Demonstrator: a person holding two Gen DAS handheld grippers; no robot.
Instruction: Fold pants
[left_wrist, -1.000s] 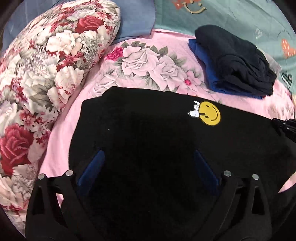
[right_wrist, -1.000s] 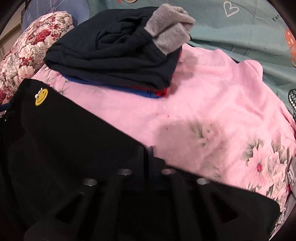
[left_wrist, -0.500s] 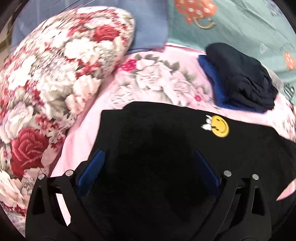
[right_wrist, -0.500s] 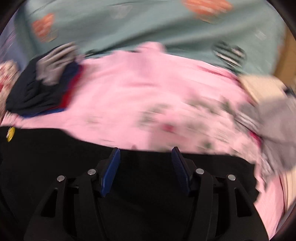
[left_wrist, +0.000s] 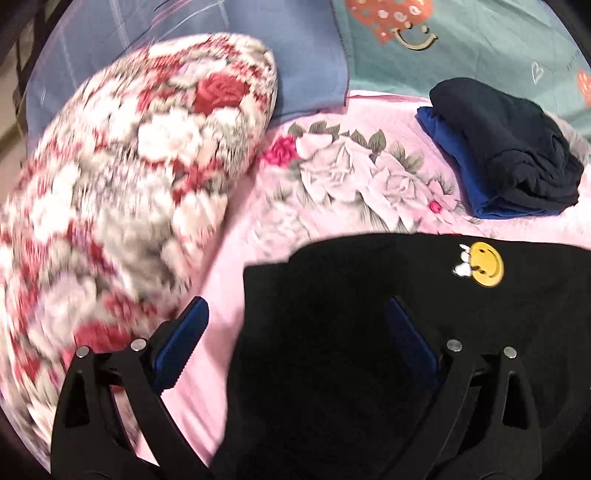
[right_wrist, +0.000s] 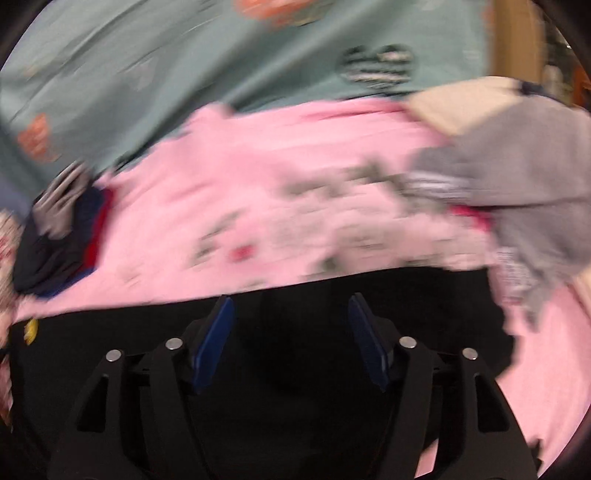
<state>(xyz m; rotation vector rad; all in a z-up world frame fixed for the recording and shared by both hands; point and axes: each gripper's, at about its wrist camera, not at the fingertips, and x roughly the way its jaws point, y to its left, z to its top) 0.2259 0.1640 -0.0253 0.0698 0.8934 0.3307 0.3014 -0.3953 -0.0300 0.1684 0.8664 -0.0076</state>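
Black pants (left_wrist: 332, 332) with a yellow smiley patch (left_wrist: 485, 268) lie flat on a pink floral sheet (left_wrist: 332, 184). My left gripper (left_wrist: 295, 328) is open and empty, low over the pants' left end; its left finger is over the sheet. In the blurred right wrist view the pants (right_wrist: 295, 369) fill the bottom. My right gripper (right_wrist: 290, 332) is open and empty above their far edge. The patch (right_wrist: 31, 328) shows at the far left.
A large rose-print pillow (left_wrist: 129, 184) lies left of the pants. A stack of folded dark and blue clothes (left_wrist: 509, 155) sits beyond them and also shows in the right view (right_wrist: 55, 236). A grey and cream heap of clothes (right_wrist: 524, 192) lies right.
My right gripper opened, let go of the pants and swung right. My left gripper stayed open and shifted left toward the pants' end.
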